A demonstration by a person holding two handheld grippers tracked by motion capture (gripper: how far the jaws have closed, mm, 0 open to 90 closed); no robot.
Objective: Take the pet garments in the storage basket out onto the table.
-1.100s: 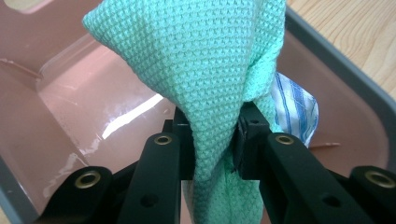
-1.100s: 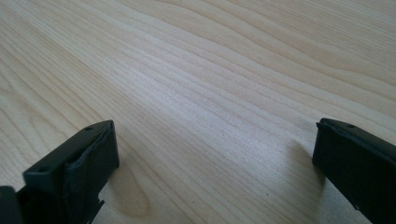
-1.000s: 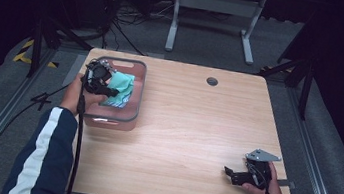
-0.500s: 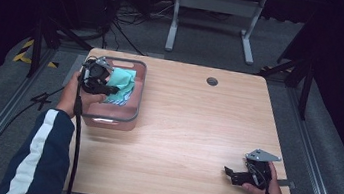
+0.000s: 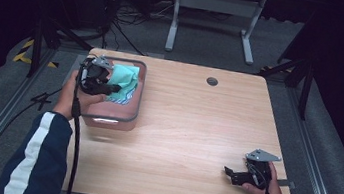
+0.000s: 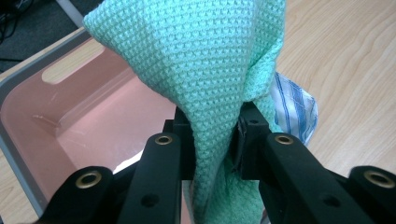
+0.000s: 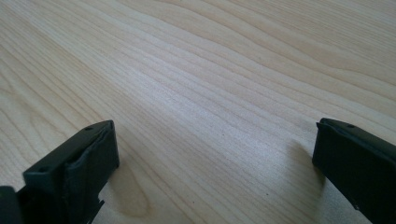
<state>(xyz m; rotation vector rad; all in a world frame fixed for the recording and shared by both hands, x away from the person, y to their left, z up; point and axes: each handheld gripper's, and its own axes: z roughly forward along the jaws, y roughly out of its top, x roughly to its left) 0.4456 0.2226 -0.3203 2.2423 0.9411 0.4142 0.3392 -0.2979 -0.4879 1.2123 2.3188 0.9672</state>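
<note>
**Left tongs pinch a green cloth over the pink bin**

Take the pink bin as your landmark. It sits at the far left part of the wooden counter, from where you stand, and it has a grey rim.

Your left tongs hang over the bin's left half, pointing toward its middle. Their two black jaws are pressed onto a mint-green waffle-weave cloth. In the left gripper view the cloth runs down between the jaws, bunched narrow where they pinch it and spreading wide above them. Your left hand holds the tongs at the bin's left edge, and a dark sleeve with a white stripe leads back from it.

Just beside the green cloth, on the bin's right side, lies a white cloth with blue stripes. It drapes at the rim, with bare counter beyond it. The bin's pink floor is visible to the left of the green cloth.

Your right tongs are well apart from the bin, near the counter's near right corner, held low in your right hand. Their jaws are spread wide with only bare wood between them.

A small dark round hole sits in the counter to the right of the bin, near the far edge.
</note>
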